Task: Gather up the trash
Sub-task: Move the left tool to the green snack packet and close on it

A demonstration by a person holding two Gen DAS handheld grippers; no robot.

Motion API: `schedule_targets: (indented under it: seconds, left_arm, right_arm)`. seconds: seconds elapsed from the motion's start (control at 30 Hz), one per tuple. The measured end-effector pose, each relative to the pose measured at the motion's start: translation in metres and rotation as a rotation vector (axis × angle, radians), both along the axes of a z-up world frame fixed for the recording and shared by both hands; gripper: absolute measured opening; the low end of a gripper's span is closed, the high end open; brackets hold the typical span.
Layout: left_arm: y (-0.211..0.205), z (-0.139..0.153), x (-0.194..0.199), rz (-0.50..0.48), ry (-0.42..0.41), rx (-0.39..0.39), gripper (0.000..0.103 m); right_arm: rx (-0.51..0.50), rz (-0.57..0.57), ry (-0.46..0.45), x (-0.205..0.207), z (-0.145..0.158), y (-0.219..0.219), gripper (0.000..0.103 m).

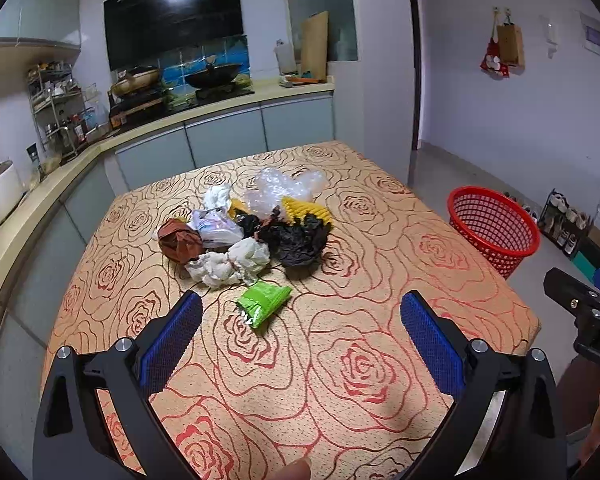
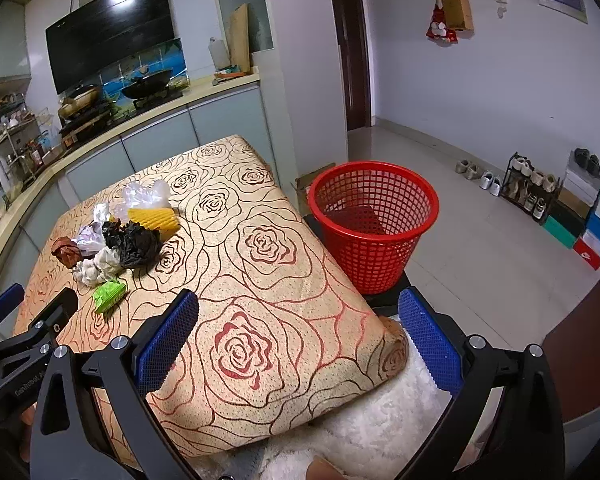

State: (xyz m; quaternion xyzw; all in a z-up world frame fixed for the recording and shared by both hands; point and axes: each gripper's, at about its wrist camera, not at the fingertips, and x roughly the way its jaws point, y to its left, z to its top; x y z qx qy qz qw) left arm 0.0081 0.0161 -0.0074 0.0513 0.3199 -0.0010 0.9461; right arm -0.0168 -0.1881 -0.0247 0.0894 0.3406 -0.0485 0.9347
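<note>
The trash (image 1: pixel 244 232) lies heaped near the middle of the table (image 1: pixel 380 360), toward its far edge, with a green wrapper (image 1: pixel 262 304) lying apart on the near side of the heap, closest to the left gripper (image 1: pixel 300 320). The red basket (image 2: pixel 374 220) stands on the floor just off the table's right edge, and looks empty. Both tools hover above the near part of the table; the left gripper's blue pads (image 1: pixel 172 340) are spread wide with nothing between them, and the right gripper (image 2: pixel 298 320) is likewise spread and empty over the near right corner. Everything in the heap looks light and soft: crumpled white tissue (image 1: pixel 228 264), a black plastic bag (image 1: pixel 300 240), clear film (image 1: pixel 280 188), a brown paper wad (image 1: pixel 178 242), a yellow foam net (image 1: pixel 306 208). Such pieces should crush under the pads without slipping much, though film and bag may trail or snag neighbours, so a pinch at the bulkiest fold seems wisest. The green wrapper probably suits a first pick, gripped across its puffed middle. Print on it is too small to read; the tool body beside the right gripper shows lettering, only partly legible.
</note>
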Motion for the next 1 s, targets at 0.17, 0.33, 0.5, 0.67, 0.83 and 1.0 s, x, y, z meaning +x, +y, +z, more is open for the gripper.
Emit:
schedule_targets:
  seconds: [0.17,0.33,0.5,0.67,0.83,1.0]
  left_arm:
    - [0.011,-0.006,0.011,0.026,0.020,-0.001,0.096]
    - [0.025,-0.014,0.023,0.058,0.042,-0.014,0.096]
    - [0.047,-0.024,0.035,0.109,0.067,-0.028,0.096]
    - [0.076,-0.034,0.047,0.180,0.091,-0.049,0.096]
    - [0.102,-0.044,0.055,0.226,0.118,-0.085,0.096]
    - [0.107,-0.055,0.065,0.203,0.155,-0.139,0.096]
  right_arm:
    - [-0.004,0.018,0.012,0.013,-0.006,0.004,0.098]
    - [-0.013,0.045,0.031,0.031,-0.013,0.009,0.098]
    - [-0.014,0.075,0.052,0.050,-0.020,0.016,0.098]
    - [-0.021,0.113,0.089,0.071,-0.031,0.027,0.098]
    - [-0.026,0.150,0.131,0.089,-0.043,0.037,0.098]
    - [-0.023,0.184,0.178,0.106,-0.057,0.049,0.098]
